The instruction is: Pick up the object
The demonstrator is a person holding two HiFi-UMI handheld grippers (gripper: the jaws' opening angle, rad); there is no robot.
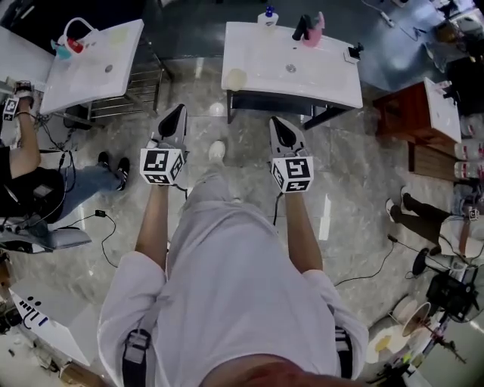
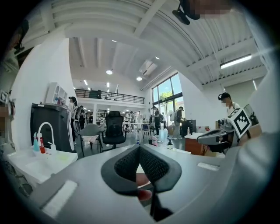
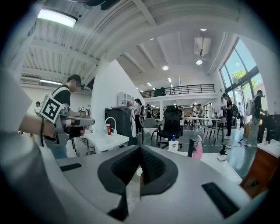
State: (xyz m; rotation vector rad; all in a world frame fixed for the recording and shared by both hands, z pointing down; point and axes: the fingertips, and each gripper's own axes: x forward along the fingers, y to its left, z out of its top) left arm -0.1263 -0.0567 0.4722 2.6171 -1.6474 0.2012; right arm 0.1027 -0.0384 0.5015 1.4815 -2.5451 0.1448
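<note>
Two grippers: the left gripper (image 1: 178,113) and the right gripper (image 1: 277,123) are held side by side over the floor (image 1: 355,181). Both point at the white table (image 1: 318,79) and stop short of its near edge.
Left gripper state: its own view shows the jaws together, tips meeting, nothing between them.
Right gripper state: jaws closed on each other and empty.
Object: I cannot tell which thing is meant. A pump bottle (image 1: 267,17) and a pink spray bottle (image 1: 315,29) stand at the table's far edge. A pale round thing (image 1: 237,78) lies at its near left corner. All are well apart from both grippers.
Head view alone: the pale round thing, the floor cables, and a second table (image 1: 98,68) to the left.
Right gripper view alone: both bottles upright in side view, a black office chair (image 3: 170,122) behind them, and the left gripper in profile.
Left gripper view alone: the right gripper in profile at the frame's right, marker cube on top.
</note>
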